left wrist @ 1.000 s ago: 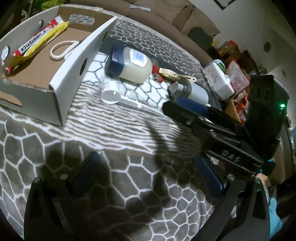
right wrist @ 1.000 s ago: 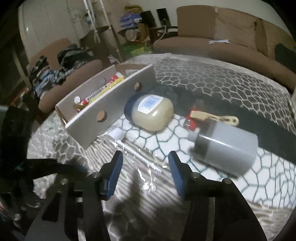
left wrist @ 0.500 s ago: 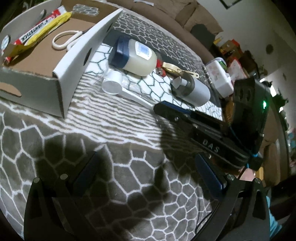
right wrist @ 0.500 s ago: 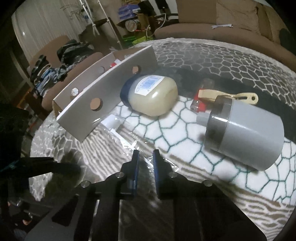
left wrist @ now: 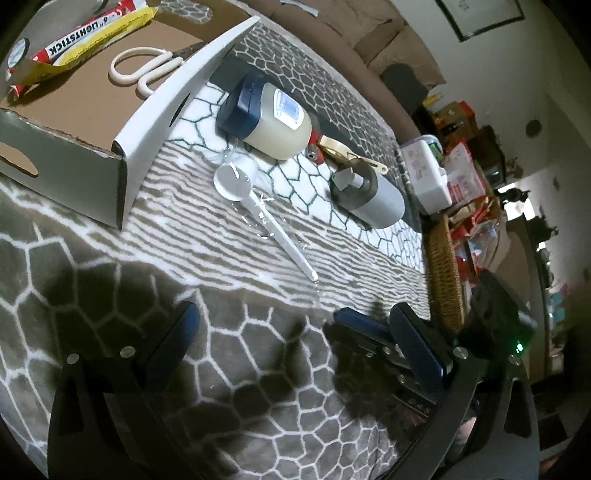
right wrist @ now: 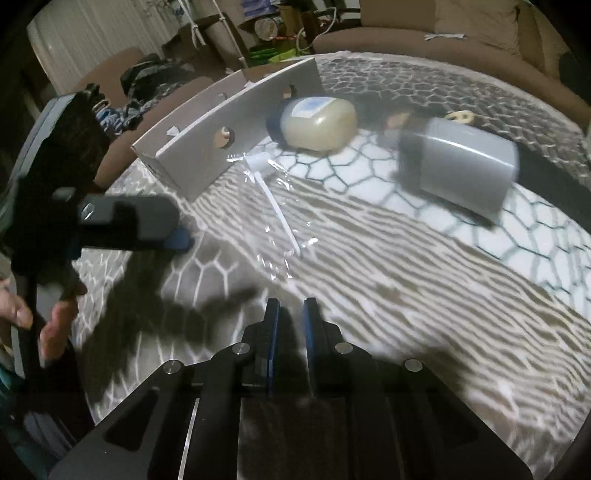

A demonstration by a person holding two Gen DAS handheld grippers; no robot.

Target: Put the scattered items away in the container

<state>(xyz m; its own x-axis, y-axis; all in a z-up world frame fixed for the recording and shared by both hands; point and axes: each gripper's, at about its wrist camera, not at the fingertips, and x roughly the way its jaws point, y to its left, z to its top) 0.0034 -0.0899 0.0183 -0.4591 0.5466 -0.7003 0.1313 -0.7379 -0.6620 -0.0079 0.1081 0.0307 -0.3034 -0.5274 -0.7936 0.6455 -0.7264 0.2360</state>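
A white cardboard box (left wrist: 147, 122) (right wrist: 236, 122) sits on the patterned blanket, holding a lightstick packet (left wrist: 85, 40) and white-handled scissors (left wrist: 144, 68). Outside it lie a cream jar with a blue lid (left wrist: 269, 118) (right wrist: 314, 122), a wrapped white plastic spoon (left wrist: 258, 210) (right wrist: 277, 206), a grey pump bottle (left wrist: 369, 195) (right wrist: 461, 170), a red item (left wrist: 314, 147) and a gold tool (left wrist: 347, 151). My left gripper (left wrist: 295, 332) is open and empty, low over the blanket. My right gripper (right wrist: 290, 310) is nearly closed with nothing between the fingers, short of the spoon; it also shows in the left wrist view (left wrist: 369, 328).
A wicker basket (left wrist: 443, 266) and cluttered boxes (left wrist: 428, 173) stand past the bed's right edge. A brown sofa (right wrist: 443, 33) runs behind. A chair with clothes (right wrist: 140, 85) stands beyond the box. The hand-held left gripper (right wrist: 110, 221) shows at the left of the right wrist view.
My right gripper closed over the spoon's wrapper, then pulled back empty; the spoon stayed on the blanket. My left gripper drew back slightly, staying open.
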